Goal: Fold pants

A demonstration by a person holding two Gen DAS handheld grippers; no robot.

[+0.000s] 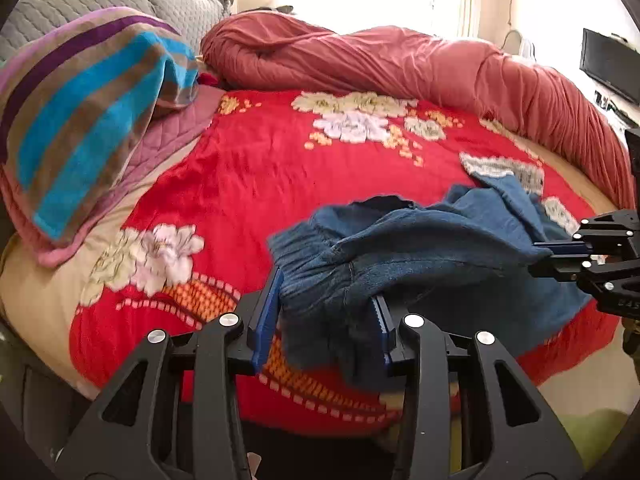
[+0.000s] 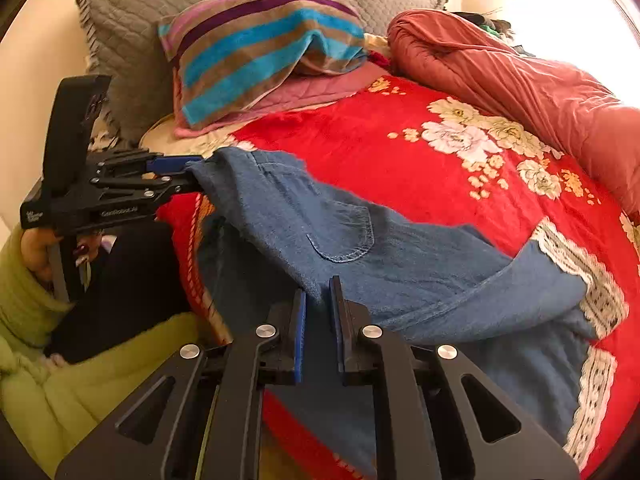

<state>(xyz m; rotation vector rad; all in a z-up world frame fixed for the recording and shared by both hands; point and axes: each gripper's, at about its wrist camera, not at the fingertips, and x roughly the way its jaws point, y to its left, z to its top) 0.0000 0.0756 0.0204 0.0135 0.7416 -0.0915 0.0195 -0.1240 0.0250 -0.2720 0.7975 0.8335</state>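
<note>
1. The left tongs (image 1: 326,320) were clenched on a bunched wad of the pants (image 1: 420,256) at the elastic waistband. This is why that end hung lifted off the bed (image 1: 248,184).
2. The right tongs (image 2: 318,320) were clamped tight on another part of the pants' edge, probably so the cloth could be stretched between the two grips.
3. The pants lay partly on the red blanket (image 2: 400,152), near the bed's front edge. Their far end trailed over the blanket's lace trim (image 2: 576,264).
4. Open room lay ahead across the middle of the blanket.
5. That room ended at the rolled quilt (image 1: 400,64) at the back and the striped pillow (image 1: 88,100) to the left, both well apart from the pants.
</note>
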